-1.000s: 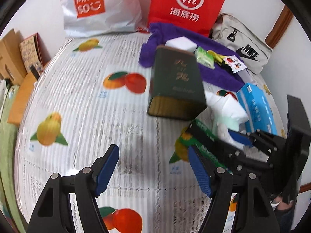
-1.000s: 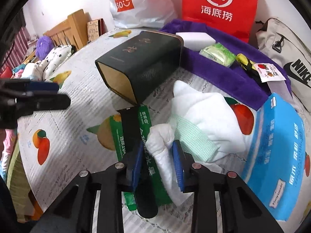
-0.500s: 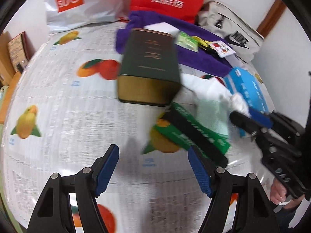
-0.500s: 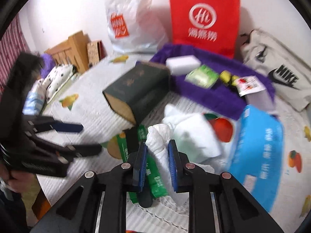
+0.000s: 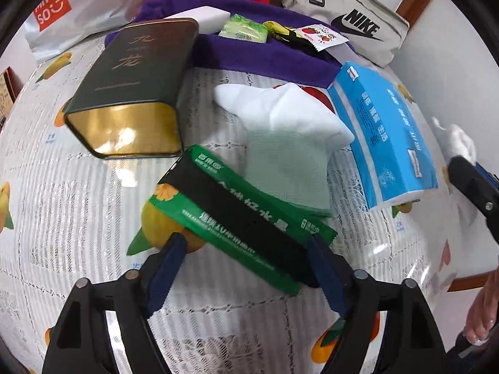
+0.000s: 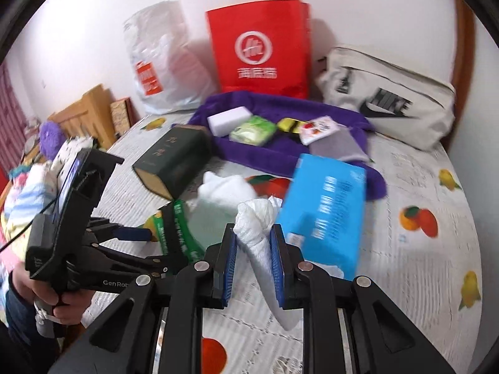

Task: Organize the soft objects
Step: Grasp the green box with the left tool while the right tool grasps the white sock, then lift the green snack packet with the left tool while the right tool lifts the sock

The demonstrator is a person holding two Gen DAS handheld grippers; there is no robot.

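My right gripper (image 6: 253, 244) is shut on a white crumpled cloth (image 6: 260, 233) and holds it above the table; the cloth also shows at the right edge of the left wrist view (image 5: 458, 138). My left gripper (image 5: 243, 258) is open, its fingers on either side of a green packet (image 5: 237, 215) with a black strip across it. A white and pale green sock (image 5: 280, 134) lies beyond the packet. A purple towel (image 5: 249, 53) at the back carries a white sponge (image 6: 229, 118), a green packet (image 6: 254, 129) and small items.
A dark green tin (image 5: 134, 90) lies on its side at the left. A blue tissue pack (image 5: 383, 131) lies at the right. A red paper bag (image 6: 259, 46), a white plastic bag (image 6: 162, 59) and a Nike bag (image 6: 386, 99) stand by the wall.
My left gripper moved forward and right until its fingers flank the green packet. My right gripper lifted the white cloth up and back, away from the sock.
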